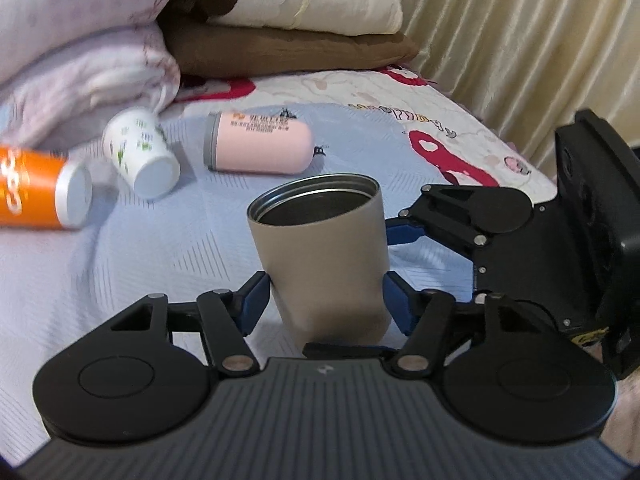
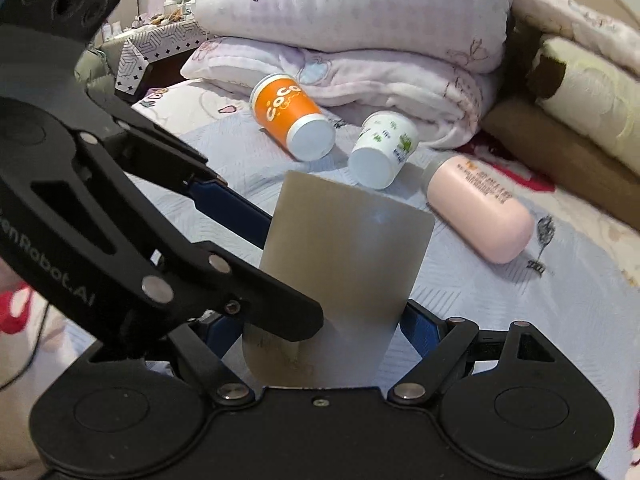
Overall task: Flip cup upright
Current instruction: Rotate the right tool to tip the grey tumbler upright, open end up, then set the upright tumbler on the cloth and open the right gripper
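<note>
The beige metal cup (image 1: 320, 256) stood mouth-up at the centre of the left wrist view, tilted a little, its dark inside showing. The left gripper (image 1: 326, 300) was closed on the cup's lower body, a blue finger pad (image 1: 252, 300) pressed to each side. From the right of that frame the right gripper (image 1: 404, 236) reached in, one blue finger (image 1: 406, 233) touching the cup's far side near the rim. In the right wrist view the same cup (image 2: 344, 280) filled the middle, with the right gripper (image 2: 320, 332) clasped around it, its fingers against both flanks. Behind, toward the upper part of the frame, an orange paper cup (image 2: 290, 122), a white paper cup (image 2: 382, 148) and a pink bottle (image 2: 480, 212) lay on their sides on the pale blue bedspread (image 2: 520, 312), before folded quilts (image 2: 360, 40).
</note>
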Demonstrator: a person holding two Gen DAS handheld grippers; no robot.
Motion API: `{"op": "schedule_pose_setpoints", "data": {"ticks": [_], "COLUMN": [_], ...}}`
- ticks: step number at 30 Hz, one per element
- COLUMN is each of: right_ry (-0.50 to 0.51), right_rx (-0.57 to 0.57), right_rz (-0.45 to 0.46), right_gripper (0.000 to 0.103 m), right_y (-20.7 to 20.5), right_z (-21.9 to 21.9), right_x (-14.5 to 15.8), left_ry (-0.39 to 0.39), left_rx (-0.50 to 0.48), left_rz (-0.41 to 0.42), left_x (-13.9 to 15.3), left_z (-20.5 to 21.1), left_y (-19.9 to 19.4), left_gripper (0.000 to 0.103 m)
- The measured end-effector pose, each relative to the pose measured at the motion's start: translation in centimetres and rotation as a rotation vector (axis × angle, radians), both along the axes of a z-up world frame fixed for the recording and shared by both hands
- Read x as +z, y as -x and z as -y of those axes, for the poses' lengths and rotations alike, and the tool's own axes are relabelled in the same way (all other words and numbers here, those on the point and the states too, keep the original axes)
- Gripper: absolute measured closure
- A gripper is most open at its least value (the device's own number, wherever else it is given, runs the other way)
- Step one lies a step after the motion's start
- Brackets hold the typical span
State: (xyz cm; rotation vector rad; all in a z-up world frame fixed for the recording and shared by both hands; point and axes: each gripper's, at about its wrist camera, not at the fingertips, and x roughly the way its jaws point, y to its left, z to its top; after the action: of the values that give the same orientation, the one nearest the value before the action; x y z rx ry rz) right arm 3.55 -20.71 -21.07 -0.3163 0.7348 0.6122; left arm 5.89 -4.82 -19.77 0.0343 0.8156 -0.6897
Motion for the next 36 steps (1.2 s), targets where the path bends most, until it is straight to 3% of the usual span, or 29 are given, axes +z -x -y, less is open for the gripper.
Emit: {"op": "schedule_pose_setpoints", "data": {"ticks": [2, 7, 10, 14, 22, 29, 36], "right_ry": [0.001, 0.032, 0.004, 0.055, 0.130, 0.032, 0.023], "right_rx": [-0.044, -0.082, -0.067, -0.048, -0.051, -0.097, -0.096], "right_rz": [0.011, 0.108, 0.164, 0.245, 0.409, 0.299, 0.312], "right_gripper": [0.015, 0.016, 0.017, 0.017, 0.017, 0.017, 0.018], "right_y": [-0.4, -1.0, -1.8, -2.8, -3.0, -3.9, -3.5], "right_z": [-0.3, -0.8, -0.7, -1.8, -1.9, -0.2, 0.1], "right_x": [-0.1, -0.6, -0.9, -1.8, -2.9, -3.4, -3.8], "left_ry": [-0.022, 0.008, 0.010, -0.010, -0.049, 0.013, -0.010], "left_rx": [-0.016, -0.006, 0.016, 0.054, 0.006, 0.010, 0.007], "left_rz": [0.064, 0.109, 0.134, 0.155, 0.212, 0.156, 0.164], "left_x": [0.2, -0.2, -0.4, -0.6, -0.5, -1.3, -1.3], "left_z": [0.5, 0.0, -0.4, -0.3, 0.7, 1.1, 1.4], "left_y": [0.3, -0.7, -1.4, -2.7, -3.7, -4.5, -4.0], "left_gripper": [0.045, 0.045, 0.045, 0.046, 0.046, 0.046, 0.046]}}
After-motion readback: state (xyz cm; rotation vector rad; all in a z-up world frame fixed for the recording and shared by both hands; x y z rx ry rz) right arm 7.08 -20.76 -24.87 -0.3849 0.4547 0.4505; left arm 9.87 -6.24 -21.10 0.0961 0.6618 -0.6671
